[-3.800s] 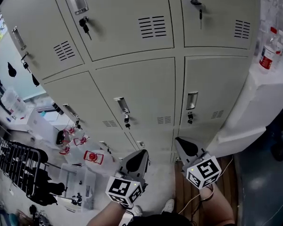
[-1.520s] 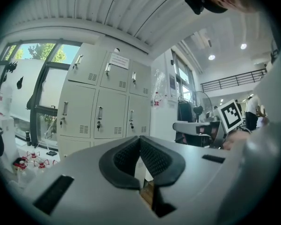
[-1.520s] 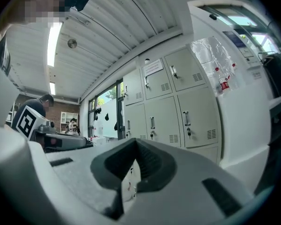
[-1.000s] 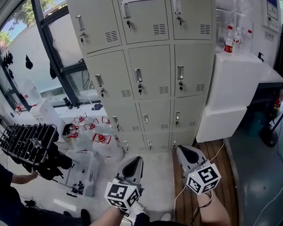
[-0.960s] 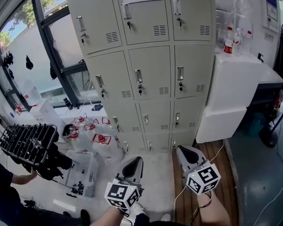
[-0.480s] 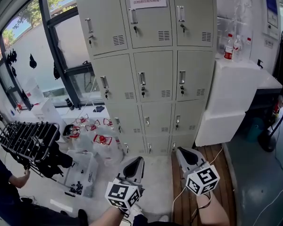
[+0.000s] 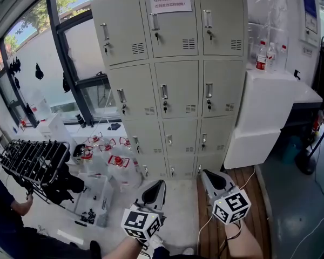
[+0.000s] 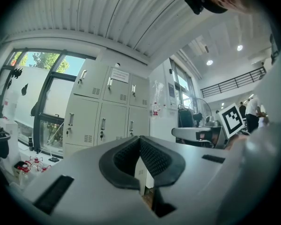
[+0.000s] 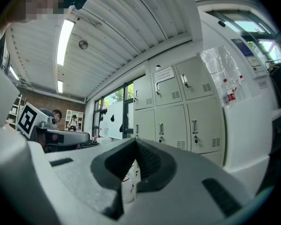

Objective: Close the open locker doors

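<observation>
The grey lockers (image 7: 175,85) stand ahead against the wall, three columns wide, and every door I can see lies flush and shut, keys hanging in the locks. My left gripper (image 7: 155,184) and right gripper (image 7: 208,175) hover low in the head view, well back from the lockers, both shut with nothing between the jaws. In the left gripper view the left gripper (image 8: 140,148) points toward the lockers (image 8: 103,111), its black pads pressed together. The right gripper (image 9: 135,150) shows the same in its own view, with the lockers (image 9: 178,111) beyond it.
Stacked white boxes (image 7: 264,107) stand right of the lockers with bottles (image 7: 261,55) on top. Water jugs (image 7: 116,163) cluster at the lockers' lower left, beside a black rack (image 7: 29,161) and a person (image 7: 2,209). A cable trails over wooden planks (image 7: 213,236).
The lockers have gone from close up to farther away and the view has levelled upward. Both grippers keep their place at the bottom of the head view, still shut.
</observation>
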Motion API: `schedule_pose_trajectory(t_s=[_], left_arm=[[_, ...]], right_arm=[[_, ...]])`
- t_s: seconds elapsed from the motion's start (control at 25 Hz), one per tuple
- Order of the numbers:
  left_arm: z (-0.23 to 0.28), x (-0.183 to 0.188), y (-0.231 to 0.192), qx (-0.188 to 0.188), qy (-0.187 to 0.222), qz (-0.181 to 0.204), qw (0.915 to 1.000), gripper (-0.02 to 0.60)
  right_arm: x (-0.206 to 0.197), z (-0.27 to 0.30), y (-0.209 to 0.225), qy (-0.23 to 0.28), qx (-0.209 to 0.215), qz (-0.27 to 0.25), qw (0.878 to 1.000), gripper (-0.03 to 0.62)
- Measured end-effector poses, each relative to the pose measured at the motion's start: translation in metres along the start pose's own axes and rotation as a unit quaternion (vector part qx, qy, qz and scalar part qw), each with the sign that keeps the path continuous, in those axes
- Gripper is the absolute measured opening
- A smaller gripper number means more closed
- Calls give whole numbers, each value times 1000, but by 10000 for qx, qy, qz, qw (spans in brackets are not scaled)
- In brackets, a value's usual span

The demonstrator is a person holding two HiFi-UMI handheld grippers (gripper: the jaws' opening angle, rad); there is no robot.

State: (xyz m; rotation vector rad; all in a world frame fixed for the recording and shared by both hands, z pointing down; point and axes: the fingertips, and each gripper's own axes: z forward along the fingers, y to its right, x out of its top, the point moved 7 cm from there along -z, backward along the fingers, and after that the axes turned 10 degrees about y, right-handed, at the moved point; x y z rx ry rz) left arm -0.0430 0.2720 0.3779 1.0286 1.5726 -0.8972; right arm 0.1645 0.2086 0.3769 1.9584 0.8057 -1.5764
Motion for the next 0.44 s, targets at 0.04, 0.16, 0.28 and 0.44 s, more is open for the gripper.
schedule_pose_trajectory(t_s=[0.04, 0.16, 0.28, 0.44], left_arm=[[0, 1, 0, 2, 0, 2, 10000, 2], [-1, 2, 0, 8, 6, 8, 10000, 2], [-1, 2, -1, 13, 3, 15, 10000, 2], [0, 1, -3, 28, -5, 18, 10000, 2]], right_arm=[[0, 0, 0, 0, 7, 1, 10000, 0], [1, 0, -2, 8, 18, -4, 10000, 0], [1, 2, -2, 14, 18, 6, 10000, 0], [0, 5, -1, 20, 28, 18, 10000, 0]])
